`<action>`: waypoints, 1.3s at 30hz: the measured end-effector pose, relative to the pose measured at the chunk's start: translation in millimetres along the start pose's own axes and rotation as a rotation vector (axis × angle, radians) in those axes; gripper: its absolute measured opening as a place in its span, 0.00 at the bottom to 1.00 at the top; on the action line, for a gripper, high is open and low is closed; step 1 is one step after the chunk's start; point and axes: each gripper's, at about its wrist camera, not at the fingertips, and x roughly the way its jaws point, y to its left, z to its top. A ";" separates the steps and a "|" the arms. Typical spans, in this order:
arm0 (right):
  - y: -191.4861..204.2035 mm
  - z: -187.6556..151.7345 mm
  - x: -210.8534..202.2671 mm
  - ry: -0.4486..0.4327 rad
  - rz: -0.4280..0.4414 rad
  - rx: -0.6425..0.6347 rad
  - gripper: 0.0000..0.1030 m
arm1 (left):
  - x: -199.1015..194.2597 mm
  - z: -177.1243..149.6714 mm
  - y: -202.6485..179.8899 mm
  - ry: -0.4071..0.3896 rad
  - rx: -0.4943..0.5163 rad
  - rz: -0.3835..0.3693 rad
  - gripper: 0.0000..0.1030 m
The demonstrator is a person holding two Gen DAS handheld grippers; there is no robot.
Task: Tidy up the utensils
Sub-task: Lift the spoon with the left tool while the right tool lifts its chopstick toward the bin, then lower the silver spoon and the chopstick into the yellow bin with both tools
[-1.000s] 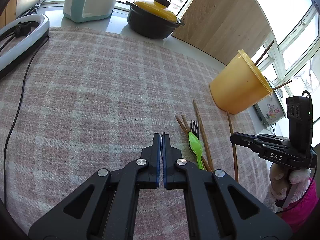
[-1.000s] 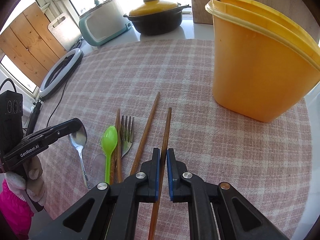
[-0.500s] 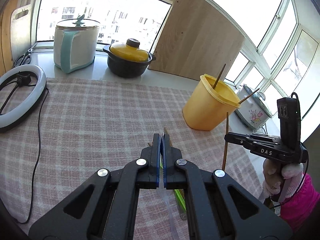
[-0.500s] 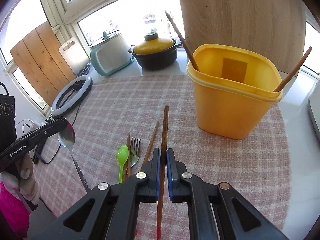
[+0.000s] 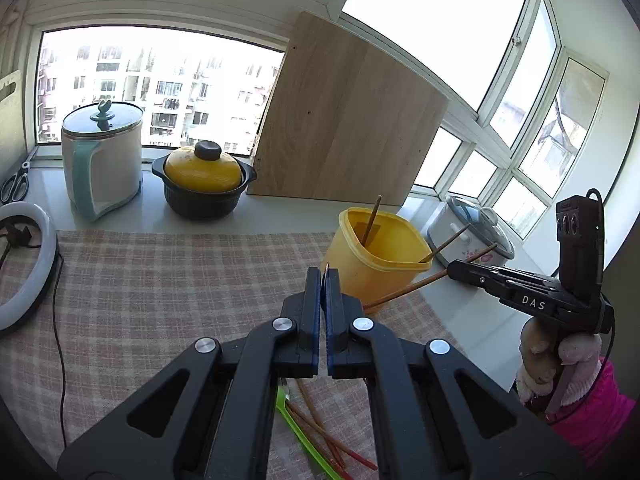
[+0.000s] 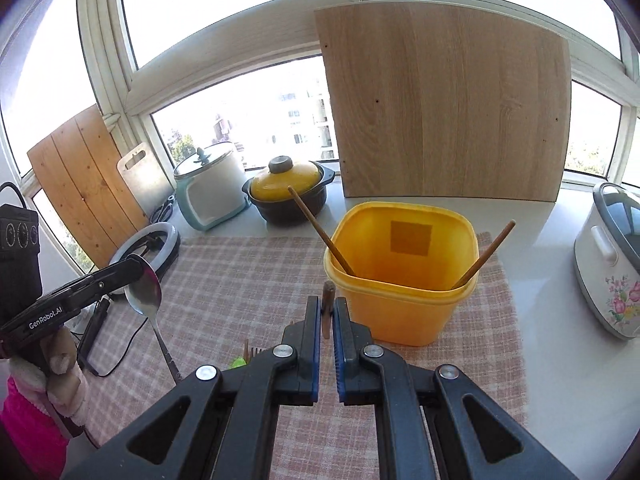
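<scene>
My left gripper [image 5: 323, 280] is shut on a metal spoon [image 6: 146, 300], seen edge-on between its pads and clearly in the right wrist view, held up in the air left of the tub. My right gripper [image 6: 328, 308] is shut on a brown chopstick [image 6: 328, 308], also visible in the left wrist view [image 5: 404, 290], held above the cloth just in front of the yellow tub [image 6: 404, 276]. Two chopsticks [image 6: 318, 236] lean inside the tub. A green plastic spoon [image 5: 304, 436], a fork [image 6: 252, 350] and more chopsticks [image 5: 328, 440] lie on the checked cloth below.
A black pot with yellow lid [image 5: 204, 184], a white and teal cooker [image 5: 102, 160], a leaning wooden board [image 5: 344, 120] and a flowered rice cooker [image 6: 608, 264] stand around the cloth. A ring light with cable [image 5: 24, 268] lies at the left.
Both grippers have risen higher above the cloth with their utensils. The right gripper's chopstick has come close to the tub's front rim.
</scene>
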 end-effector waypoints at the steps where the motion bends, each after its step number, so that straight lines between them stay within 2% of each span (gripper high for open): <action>1: -1.3 2.8 -3.0 -0.012 -0.004 0.001 0.03 | 2.1 3.9 -2.3 -0.004 0.003 -0.003 0.00; 14: -12.9 28.8 -30.9 -0.088 -0.010 -0.007 0.03 | 21.3 51.9 -41.7 -0.068 0.080 -0.041 0.00; 23: -28.5 59.1 -59.9 -0.181 0.001 0.031 0.03 | 45.2 87.1 -52.1 -0.110 0.059 -0.028 0.00; 31: -41.8 82.0 -71.7 -0.236 -0.032 0.043 0.03 | 74.5 107.1 -78.3 -0.139 0.133 0.046 0.00; 39: -60.9 85.7 -51.3 -0.205 -0.073 0.067 0.03 | 116.9 98.0 -120.8 -0.161 0.311 0.167 0.00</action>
